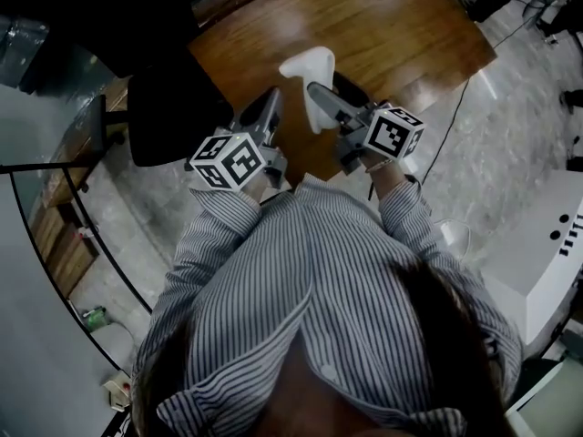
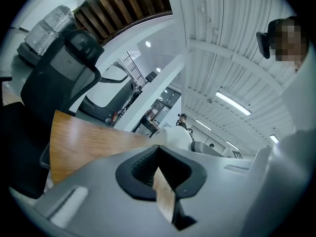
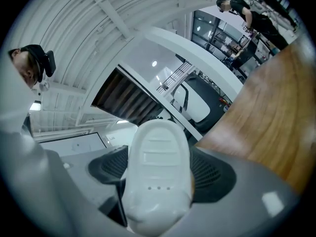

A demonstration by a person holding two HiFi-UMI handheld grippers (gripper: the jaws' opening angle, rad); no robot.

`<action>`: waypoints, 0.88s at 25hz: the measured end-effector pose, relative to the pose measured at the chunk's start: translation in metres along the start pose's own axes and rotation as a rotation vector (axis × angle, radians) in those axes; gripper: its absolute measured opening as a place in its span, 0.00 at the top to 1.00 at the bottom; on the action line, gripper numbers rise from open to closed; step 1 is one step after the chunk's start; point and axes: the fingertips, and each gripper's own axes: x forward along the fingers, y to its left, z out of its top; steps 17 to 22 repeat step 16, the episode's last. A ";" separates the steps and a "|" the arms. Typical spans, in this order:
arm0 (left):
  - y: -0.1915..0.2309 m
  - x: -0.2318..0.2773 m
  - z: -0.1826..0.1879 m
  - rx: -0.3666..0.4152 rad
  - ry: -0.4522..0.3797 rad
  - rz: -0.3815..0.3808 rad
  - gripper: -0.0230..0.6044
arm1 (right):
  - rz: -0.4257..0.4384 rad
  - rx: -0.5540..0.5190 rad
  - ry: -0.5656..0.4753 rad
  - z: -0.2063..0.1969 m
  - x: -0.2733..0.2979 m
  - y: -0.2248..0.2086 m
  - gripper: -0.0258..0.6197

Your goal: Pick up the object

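A white, rounded plastic object (image 1: 310, 69) is held up over the near edge of the brown wooden table (image 1: 383, 25). My right gripper (image 1: 321, 100) is shut on it. In the right gripper view the white object (image 3: 158, 167) fills the space between the dark pads (image 3: 212, 177), with its ribbed face toward the camera. My left gripper (image 1: 271, 109) is lifted just left of it, apart from it, with jaws shut and nothing between them. From the left gripper view, the shut gripper (image 2: 158, 169) points over the table (image 2: 89, 142), and the white object (image 2: 177, 135) shows just beyond it.
A black office chair (image 1: 168, 116) stands at the table's left side, also seen as the chair (image 2: 59, 78). A white machine (image 1: 547, 253) stands on the floor at right, with a cable (image 1: 455, 126) beside the table. A low shelf (image 1: 64, 235) stands at left.
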 end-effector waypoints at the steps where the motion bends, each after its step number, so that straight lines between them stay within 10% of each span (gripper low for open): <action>1: -0.001 -0.001 0.000 -0.001 -0.001 0.000 0.96 | 0.000 0.002 0.001 -0.001 -0.001 0.000 0.34; 22: -0.014 0.002 -0.008 -0.018 0.014 -0.017 0.96 | -0.024 0.006 0.024 -0.005 -0.009 -0.004 0.35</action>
